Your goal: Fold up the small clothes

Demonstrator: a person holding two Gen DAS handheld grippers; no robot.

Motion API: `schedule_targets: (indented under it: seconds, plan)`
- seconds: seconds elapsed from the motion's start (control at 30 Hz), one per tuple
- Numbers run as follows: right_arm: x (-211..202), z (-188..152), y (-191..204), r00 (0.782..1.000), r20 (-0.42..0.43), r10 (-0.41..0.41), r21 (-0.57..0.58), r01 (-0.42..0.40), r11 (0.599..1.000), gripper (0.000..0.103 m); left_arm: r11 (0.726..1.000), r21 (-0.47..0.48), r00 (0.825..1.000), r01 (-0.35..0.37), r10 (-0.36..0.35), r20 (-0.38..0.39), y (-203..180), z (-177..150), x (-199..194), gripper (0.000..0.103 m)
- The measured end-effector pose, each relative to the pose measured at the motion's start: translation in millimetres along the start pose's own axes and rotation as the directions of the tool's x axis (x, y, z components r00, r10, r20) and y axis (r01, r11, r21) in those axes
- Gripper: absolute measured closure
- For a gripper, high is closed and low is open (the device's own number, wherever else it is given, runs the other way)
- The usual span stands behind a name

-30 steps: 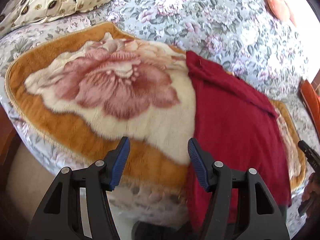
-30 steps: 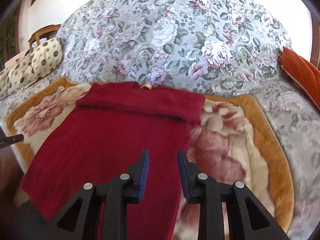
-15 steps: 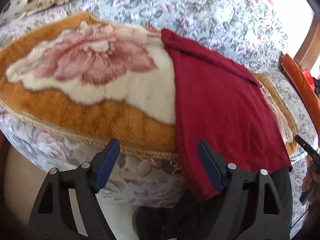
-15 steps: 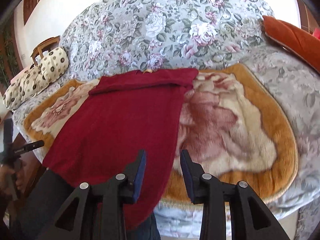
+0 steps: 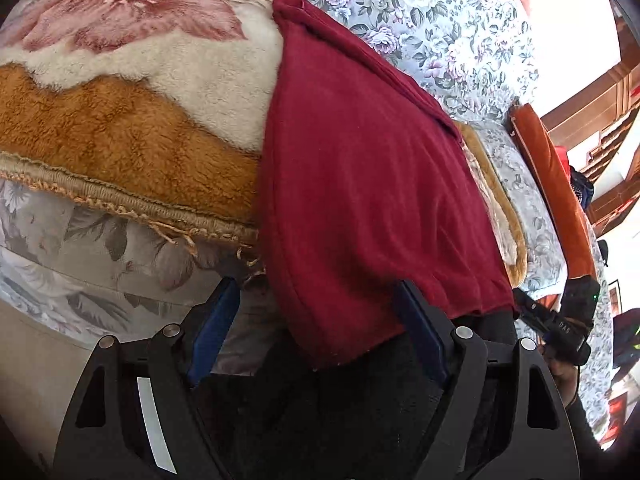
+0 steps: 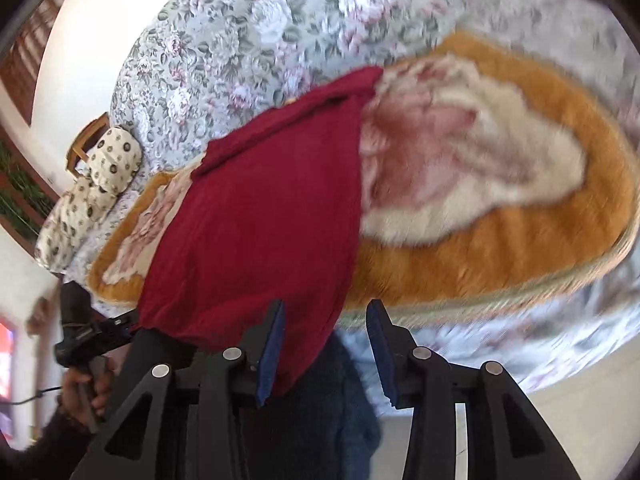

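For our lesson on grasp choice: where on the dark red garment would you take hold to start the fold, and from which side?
Grip the dark red garment at its two bottom hem corners, coming from the sofa's front edge. The hem hangs free over the blanket there, so open jaws can slip around it; the left gripper already straddles one corner.

Both grippers dropped toward hanging hem of red garment point(image 5: 360, 168); left gripper point(image 5: 320, 336) fingers spread wider; right view blurred, seemingly tilted.

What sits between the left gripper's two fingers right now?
The red garment's hanging lower corner lies between the left gripper's open fingers, seen in the left wrist view.
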State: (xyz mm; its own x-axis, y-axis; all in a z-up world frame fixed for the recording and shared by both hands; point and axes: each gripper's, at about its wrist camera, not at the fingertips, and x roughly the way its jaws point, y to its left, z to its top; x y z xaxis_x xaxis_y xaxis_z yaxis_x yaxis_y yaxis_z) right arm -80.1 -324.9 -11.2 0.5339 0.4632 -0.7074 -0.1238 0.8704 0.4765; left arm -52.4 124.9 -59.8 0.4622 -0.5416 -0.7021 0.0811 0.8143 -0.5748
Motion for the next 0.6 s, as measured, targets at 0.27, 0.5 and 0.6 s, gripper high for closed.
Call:
schedule_targets:
  seconds: [0.27, 0.5, 0.6]
  plan:
    - [13.2, -4.7, 7.6, 0.999, -0.042, 0.027, -0.002, -0.027, 1.000, 0.063, 1.000, 0.000, 1.000, 0.021, -0.021, -0.009, -0.8, 1.1, 2.5, 0.026]
    - [14.4, -7.9, 10.1, 0.986, -0.040, 0.164, 0.018, -0.163, 0.986, 0.072, 0.999, -0.004, 0.998, 0.055, -0.055, -0.007, -2.6, -0.4, 0.6, 0.057]
    - [15.1, -9.1, 4.7, 0.981, -0.026, 0.193, 0.057, -0.191, 0.980, 0.084, 0.998, -0.023, 0.998, 0.059, -0.059, 0.006, -1.3, 0.6, -0.9, 0.090]
